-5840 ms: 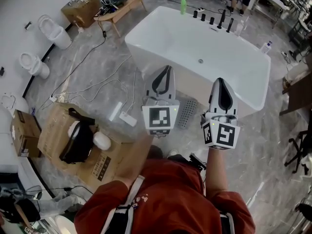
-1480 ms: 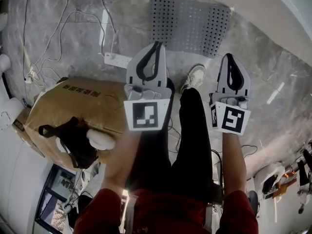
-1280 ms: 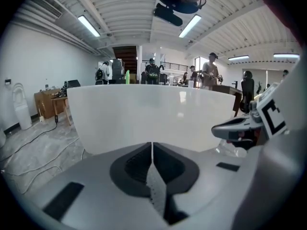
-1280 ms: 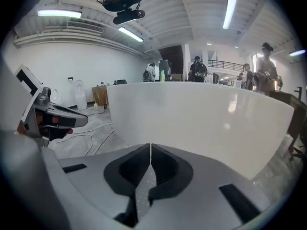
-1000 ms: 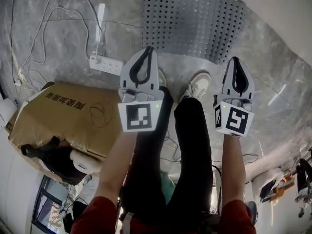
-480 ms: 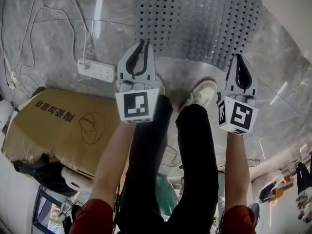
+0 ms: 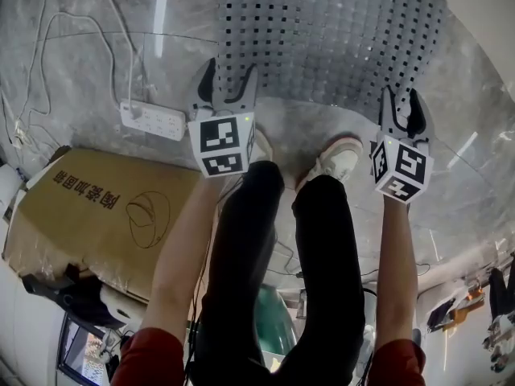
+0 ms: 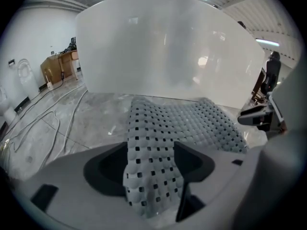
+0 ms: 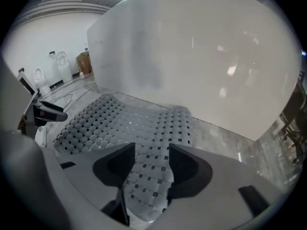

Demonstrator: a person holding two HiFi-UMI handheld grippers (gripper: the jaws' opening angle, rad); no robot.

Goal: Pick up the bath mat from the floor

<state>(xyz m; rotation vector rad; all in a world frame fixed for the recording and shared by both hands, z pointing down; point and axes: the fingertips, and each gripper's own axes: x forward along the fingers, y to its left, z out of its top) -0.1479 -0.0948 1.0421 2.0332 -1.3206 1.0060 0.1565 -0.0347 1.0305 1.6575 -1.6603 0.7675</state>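
Left gripper view: bath mat (image 8: 152,143) between just-opened hand-held gripper (image 8: 150,153) jaws.

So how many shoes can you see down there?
2: left shoe, partly hidden, and right shoe, both on the floor just short of the bath mat.

Bathroom mock-up in a workspace, white bathtub (image 8: 168,47), wall toilets (image 9: 61,60), marble floor (image 7: 72,79), cardboard box (image 7: 96,215)
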